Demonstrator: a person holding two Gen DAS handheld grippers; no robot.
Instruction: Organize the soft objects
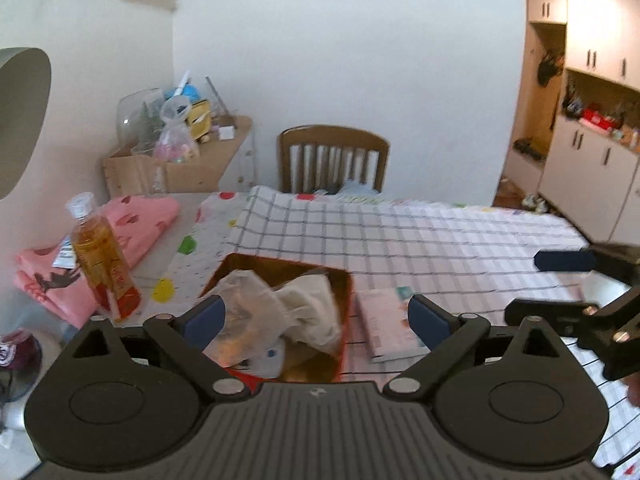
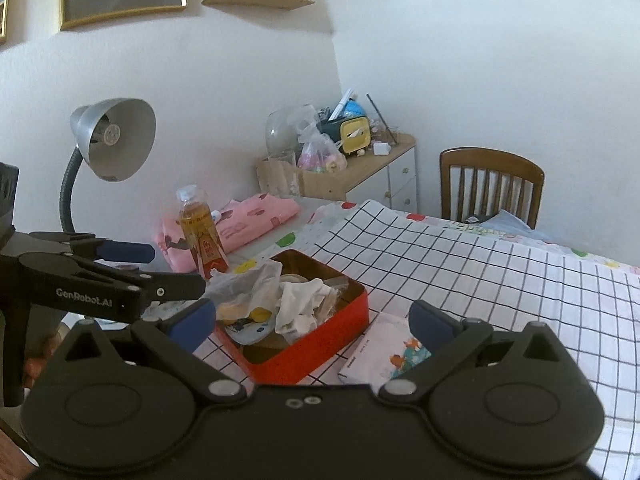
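Observation:
A red tin box (image 2: 320,340) (image 1: 347,304) sits on the checked tablecloth, filled with a crumpled clear plastic bag (image 1: 244,300) (image 2: 248,284) and white cloth (image 1: 312,308) (image 2: 300,304). A small tissue pack (image 1: 384,320) (image 2: 384,352) lies just right of it. Folded pink clothes (image 1: 132,224) (image 2: 244,224) lie at the left. My left gripper (image 1: 316,316) is open, hovering over the tin. My right gripper (image 2: 312,320) is open and empty, above the tin's near right side. The right gripper's fingers (image 1: 560,260) show at the right of the left wrist view.
A bottle of amber drink (image 1: 104,260) (image 2: 202,236) stands left of the tin. A silver desk lamp (image 2: 112,140) is at far left. A wooden chair (image 1: 334,158) (image 2: 490,184) stands behind the table. A cluttered side cabinet (image 2: 348,168) is in the corner.

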